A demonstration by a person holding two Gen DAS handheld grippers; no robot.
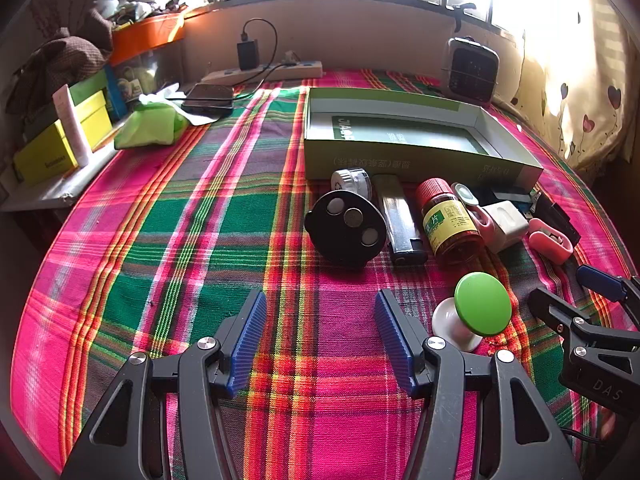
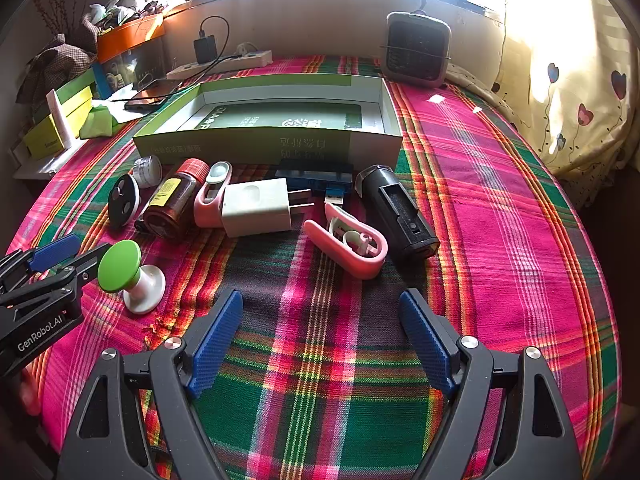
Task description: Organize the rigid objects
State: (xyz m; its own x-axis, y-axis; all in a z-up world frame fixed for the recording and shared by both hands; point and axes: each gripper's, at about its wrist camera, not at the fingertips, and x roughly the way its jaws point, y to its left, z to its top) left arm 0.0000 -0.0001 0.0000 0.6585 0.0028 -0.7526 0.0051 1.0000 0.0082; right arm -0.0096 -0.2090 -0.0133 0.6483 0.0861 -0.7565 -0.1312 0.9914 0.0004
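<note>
While both hand-held grippers are hovering spread and empty, left hand-held gripper point(image 1: 320, 336), right hand-held gripper point(image 2: 320, 336), items are lying on plaid worktop point(image 2: 500, 220) before one open green box point(image 2: 280, 140), box empty: one amber bottle point(image 2: 172, 204), one white charger point(image 2: 256, 208), two pink clips point(image 2: 352, 244), one black case point(image 2: 400, 216), one green-topped knob point(image 2: 120, 264), one lighter point(image 1: 400, 220).

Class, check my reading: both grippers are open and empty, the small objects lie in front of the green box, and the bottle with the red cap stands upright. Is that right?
Not quite. The bottle with the red cap lies on its side, as the right wrist view shows. The rest holds: left gripper and right gripper are open and empty, and the objects lie before the green box.
</note>
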